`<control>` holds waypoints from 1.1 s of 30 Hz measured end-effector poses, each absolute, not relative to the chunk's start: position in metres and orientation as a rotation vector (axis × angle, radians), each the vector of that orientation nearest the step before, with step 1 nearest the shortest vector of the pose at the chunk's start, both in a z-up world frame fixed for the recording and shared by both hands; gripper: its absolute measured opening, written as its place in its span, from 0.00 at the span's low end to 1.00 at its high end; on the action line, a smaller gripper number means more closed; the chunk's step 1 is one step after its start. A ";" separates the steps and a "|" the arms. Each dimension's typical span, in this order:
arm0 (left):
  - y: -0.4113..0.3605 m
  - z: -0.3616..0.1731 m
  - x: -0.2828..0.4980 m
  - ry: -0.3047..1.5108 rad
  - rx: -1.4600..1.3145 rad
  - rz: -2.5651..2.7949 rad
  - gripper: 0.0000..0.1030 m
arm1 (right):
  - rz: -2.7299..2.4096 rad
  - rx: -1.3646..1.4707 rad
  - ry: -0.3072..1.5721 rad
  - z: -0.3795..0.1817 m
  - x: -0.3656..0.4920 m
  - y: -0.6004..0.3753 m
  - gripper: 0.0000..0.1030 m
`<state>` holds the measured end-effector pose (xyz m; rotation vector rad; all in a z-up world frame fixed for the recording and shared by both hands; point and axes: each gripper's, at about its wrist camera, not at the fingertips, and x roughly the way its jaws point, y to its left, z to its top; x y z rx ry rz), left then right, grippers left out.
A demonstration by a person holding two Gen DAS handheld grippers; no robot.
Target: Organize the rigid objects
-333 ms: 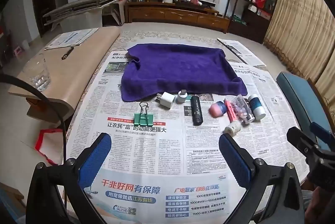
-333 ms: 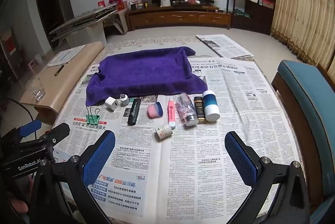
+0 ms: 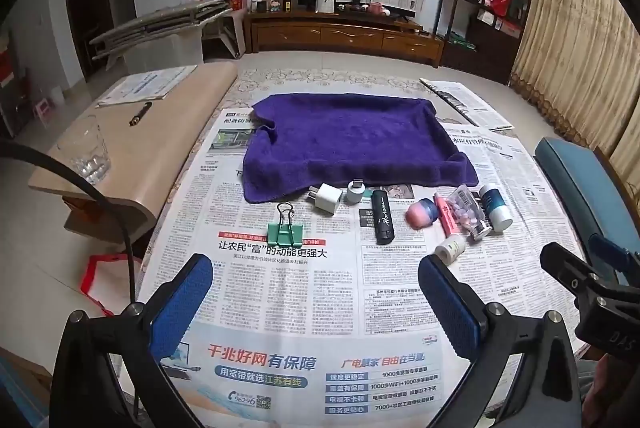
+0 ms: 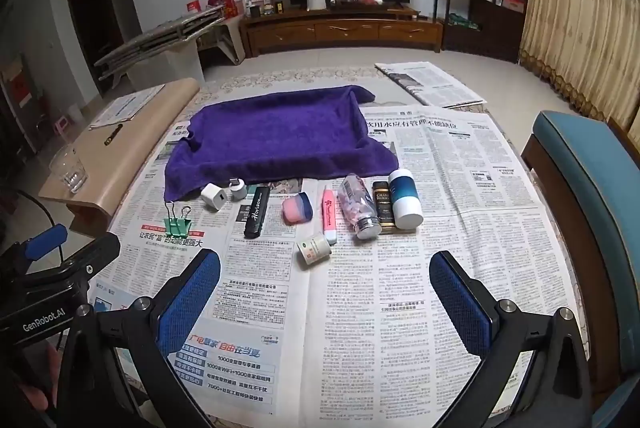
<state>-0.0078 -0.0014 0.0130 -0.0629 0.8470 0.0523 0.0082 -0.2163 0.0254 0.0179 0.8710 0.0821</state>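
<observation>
Both grippers hang wide open and empty above the newspaper-covered bench: the left gripper and the right gripper. The rigid things lie in a row just beside the near edge of the purple terry towel, from the green metal binder clip at 11 o'clock to the blue-and-white cylindrical bottle at 1 o'clock. The small white round jar lies on its side and would likely roll if nudged. The clear pill bottle sits tight among neighbours, so closing pads could knock them.
</observation>
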 end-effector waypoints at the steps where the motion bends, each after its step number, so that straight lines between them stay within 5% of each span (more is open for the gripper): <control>1: -0.002 0.014 -0.008 0.845 -0.060 0.054 1.00 | 0.081 0.020 0.870 0.025 0.009 -0.217 1.00; 33: -0.003 0.010 -0.004 0.839 -0.045 0.068 1.00 | 0.088 0.021 0.880 0.021 0.010 -0.219 1.00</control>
